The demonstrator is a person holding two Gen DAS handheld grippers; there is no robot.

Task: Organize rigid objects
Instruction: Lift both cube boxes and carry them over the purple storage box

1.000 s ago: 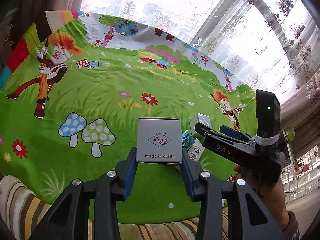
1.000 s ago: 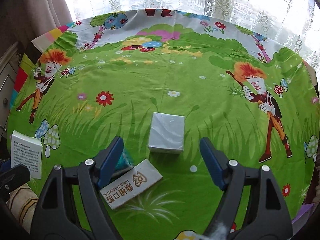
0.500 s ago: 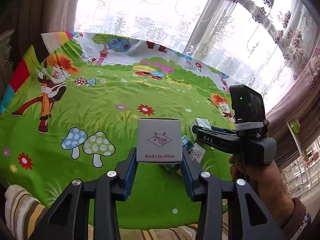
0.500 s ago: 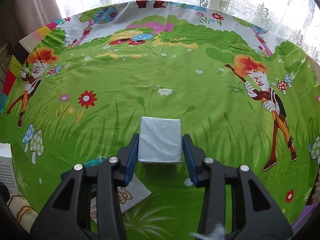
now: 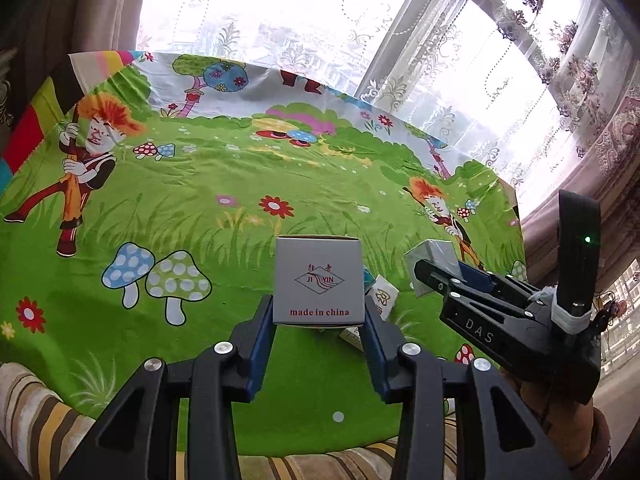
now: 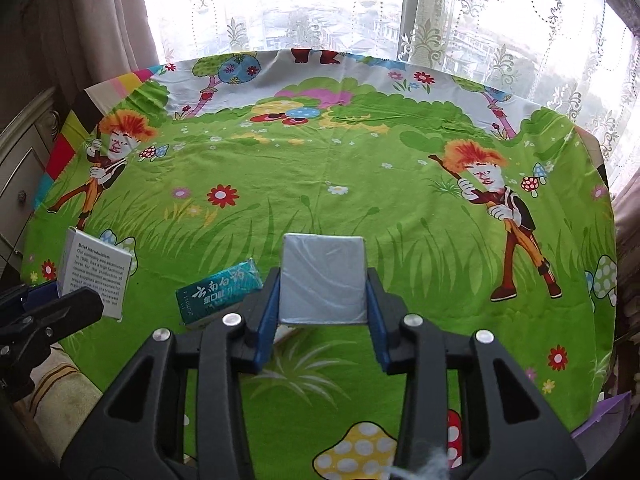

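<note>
My left gripper (image 5: 319, 316) is shut on a white box (image 5: 319, 281) printed "made in china", held above the cartoon tablecloth (image 5: 240, 184). The box also shows at the left in the right wrist view (image 6: 95, 272). My right gripper (image 6: 322, 304) is shut on a silver-grey box (image 6: 322, 278) and holds it off the cloth; the left wrist view shows it too (image 5: 434, 266). A teal toothpaste box (image 6: 218, 290) lies on the cloth just left of my right gripper. A white box with Chinese characters (image 5: 383, 298) lies partly hidden behind the held white box.
The round table is covered by the green cartoon cloth (image 6: 340, 168). Lace curtains and a window (image 6: 360, 8) stand behind it. A cabinet (image 6: 20, 168) is at the left. A striped cushion (image 5: 36, 420) sits at the near edge. A purple item (image 6: 600, 420) is at the lower right.
My right gripper closed on the silver-grey box and lifted it off the cloth, uncovering the teal box beside it. My left gripper keeps holding the white box, raised slightly.
</note>
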